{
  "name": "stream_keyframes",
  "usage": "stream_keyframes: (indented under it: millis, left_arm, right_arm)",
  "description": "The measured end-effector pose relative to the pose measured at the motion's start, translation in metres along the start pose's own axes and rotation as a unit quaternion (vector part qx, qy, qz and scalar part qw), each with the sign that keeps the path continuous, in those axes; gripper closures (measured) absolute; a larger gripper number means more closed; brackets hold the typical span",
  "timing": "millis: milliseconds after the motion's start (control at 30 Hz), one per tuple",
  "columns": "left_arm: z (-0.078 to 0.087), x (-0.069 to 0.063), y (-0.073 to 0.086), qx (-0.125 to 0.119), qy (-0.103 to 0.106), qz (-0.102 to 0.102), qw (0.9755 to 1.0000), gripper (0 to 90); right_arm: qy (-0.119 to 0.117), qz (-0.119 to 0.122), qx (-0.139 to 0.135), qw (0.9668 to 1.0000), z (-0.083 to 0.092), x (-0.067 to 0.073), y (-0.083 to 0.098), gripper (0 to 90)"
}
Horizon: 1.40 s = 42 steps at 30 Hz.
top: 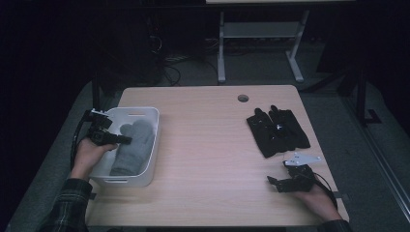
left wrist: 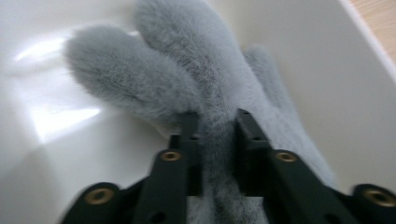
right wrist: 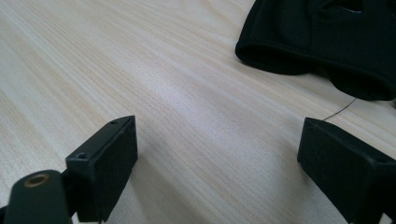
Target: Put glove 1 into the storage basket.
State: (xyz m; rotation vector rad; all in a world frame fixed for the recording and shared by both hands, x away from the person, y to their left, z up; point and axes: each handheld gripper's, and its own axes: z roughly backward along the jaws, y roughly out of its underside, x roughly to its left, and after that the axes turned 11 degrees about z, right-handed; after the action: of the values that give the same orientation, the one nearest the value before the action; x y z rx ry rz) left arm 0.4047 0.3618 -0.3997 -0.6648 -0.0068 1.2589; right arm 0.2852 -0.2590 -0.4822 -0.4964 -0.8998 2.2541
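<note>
A grey fuzzy mitten [top: 133, 145] lies inside a white plastic bin [top: 145, 110] at the table's left edge. My left gripper [top: 126, 140] reaches into the bin from the left. In the left gripper view its jaws [left wrist: 217, 126] flank a strip of the mitten [left wrist: 187, 60], whose fur fills the gap and touches both pads; the bin's white wall [left wrist: 303, 56] rises behind. A pair of black gloves [top: 278, 130] lies on the table at the right. My right gripper [top: 271, 181] rests near the front right, open [right wrist: 217, 149], with bare wood between its jaws and the gloves [right wrist: 327, 37] just ahead.
The wooden table [top: 208, 145] has a round cable hole [top: 243, 98] near its far edge. A thin thread [right wrist: 343, 108] trails from the gloves. Behind the table stand a white desk frame [top: 261, 34] and dark cables on the floor.
</note>
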Motion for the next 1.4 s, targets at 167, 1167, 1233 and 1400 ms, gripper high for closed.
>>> stream_keyframes:
  millis: [167, 1167, 1233, 1400]
  left_arm:
    - [0.006, -0.002, -0.001, -0.036, -0.051, 0.006, 0.998, 43.1]
    - [0.01, -0.117, -0.01, -0.112, 0.061, -0.105, 0.9863, 20.7]
    - [0.007, -0.128, -0.008, -0.113, 0.069, -0.113, 0.9847, 20.7]
    - [-0.006, -0.154, -0.002, -0.103, 0.087, -0.137, 0.9813, 20.4]
  right_arm:
    - [0.0, 0.0, 0.0, 1.0, 0.0, 0.0, 0.0, 11.8]
    - [0.005, -0.004, 0.002, 1.0, 0.0, 0.0, 0.0, 10.4]
    - [0.005, -0.004, 0.002, 1.0, 0.0, 0.0, 0.0, 10.4]
    - [0.008, -0.005, 0.001, 1.0, 0.0, 0.001, 0.0, 10.6]
